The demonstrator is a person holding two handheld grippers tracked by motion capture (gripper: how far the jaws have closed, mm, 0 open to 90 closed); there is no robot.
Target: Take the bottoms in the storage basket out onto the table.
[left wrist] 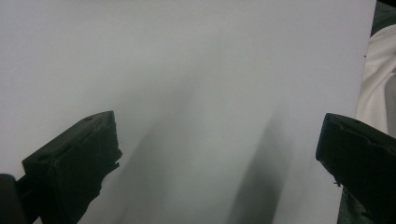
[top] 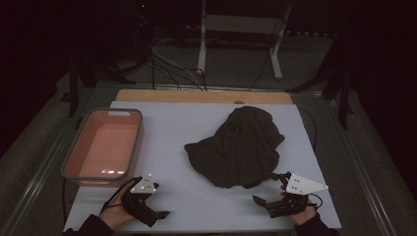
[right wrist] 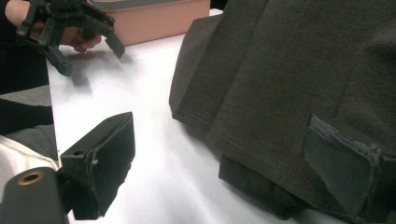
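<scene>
Near edge: left tool (top: 156, 209) wide open over bare white tabletop (top: 172, 147), nothing between jaws. Right tool (top: 269, 189) wide open, one jaw just beside hem of dark garment (top: 238, 147) crumpled centre-right. Farther left: pink basin (top: 105, 145), well apart from garment.

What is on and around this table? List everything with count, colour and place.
garment: one, dark grey, crumpled, right of the table's centre
bin: one, pink with grey rim, left side of the table
table: one, white top with a wooden far edge
stand: one, white frame, on the floor beyond the table
cables: several, dark and white, on the floor beyond the table
left gripper: one, black, jaws open, near left edge
right gripper: one, black, jaws open, at the garment's near edge
</scene>
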